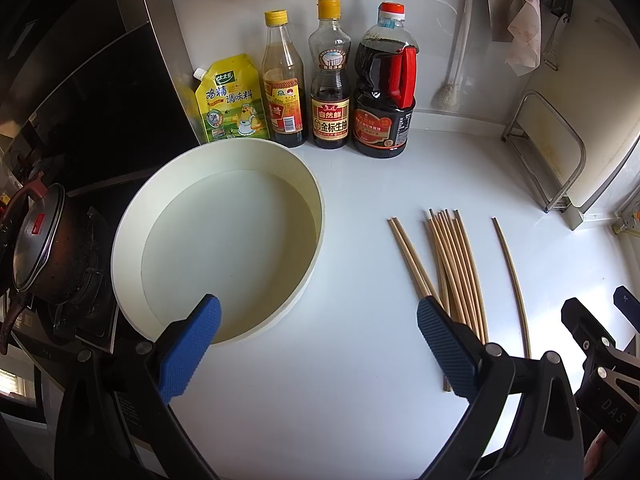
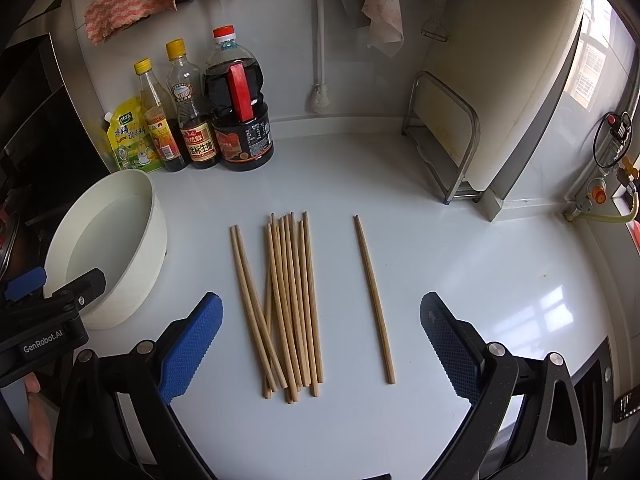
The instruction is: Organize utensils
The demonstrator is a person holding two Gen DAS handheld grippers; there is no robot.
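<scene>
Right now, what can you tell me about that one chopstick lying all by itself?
The lone chopstick is a thin, pale wooden stick, slightly tapered toward its far end. It lies flat on the white countertop, pointing away from the camera, set apart to the right of the chopstick bundle. Nothing touches it but the counter. The right gripper is open, holding nothing.

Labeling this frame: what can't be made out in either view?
- Near ends of the chopstick bundle: left wrist view, behind the left hand-held gripper finger.
- Exact chopstick count: both views, sticks overlap.
- Pot contents: left wrist view, lidded, edge-cropped.
- Bottle label small print: too small.
</scene>
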